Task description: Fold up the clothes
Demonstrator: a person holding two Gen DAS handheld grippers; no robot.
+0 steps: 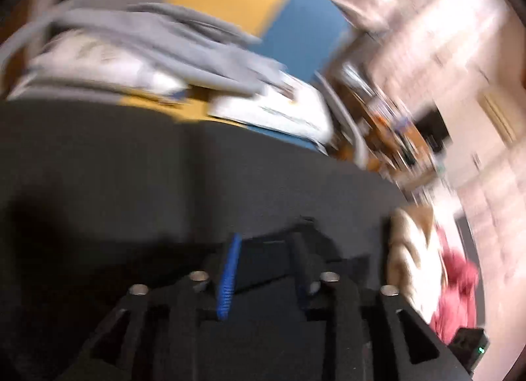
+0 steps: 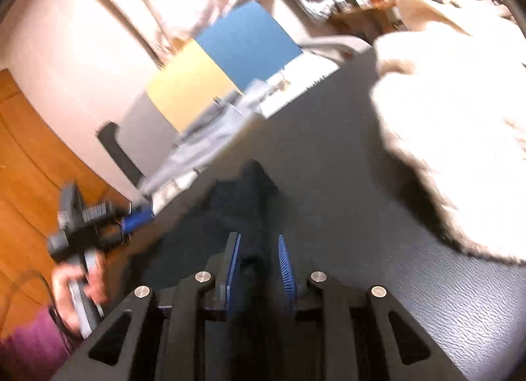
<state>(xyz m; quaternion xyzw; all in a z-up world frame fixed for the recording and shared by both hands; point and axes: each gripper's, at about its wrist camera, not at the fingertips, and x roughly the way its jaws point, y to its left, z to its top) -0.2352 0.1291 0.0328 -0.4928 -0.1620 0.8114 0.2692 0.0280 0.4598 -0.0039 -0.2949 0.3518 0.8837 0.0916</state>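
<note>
A dark navy garment [image 2: 253,196] lies bunched on the dark grey table [image 2: 345,183]. My right gripper [image 2: 259,266] is shut on its near end, and the cloth fills the narrow gap between the blue pads. A hand holds my left gripper [image 2: 138,216] at the table's left edge, beside the garment's left side. In the blurred left wrist view, my left gripper [image 1: 264,275] has its fingers well apart, with a strip of the dark garment [image 1: 276,252] lying just past them. A fluffy white garment [image 2: 453,137] covers the table's right side.
Grey clothes [image 1: 171,42] are piled on a white bundle [image 1: 98,65] at the table's far side, next to papers [image 1: 279,108]. Yellow and blue panels [image 2: 217,62] stand behind. A red cloth [image 1: 457,289] lies off to the right. Wooden floor [image 2: 29,157] shows on the left.
</note>
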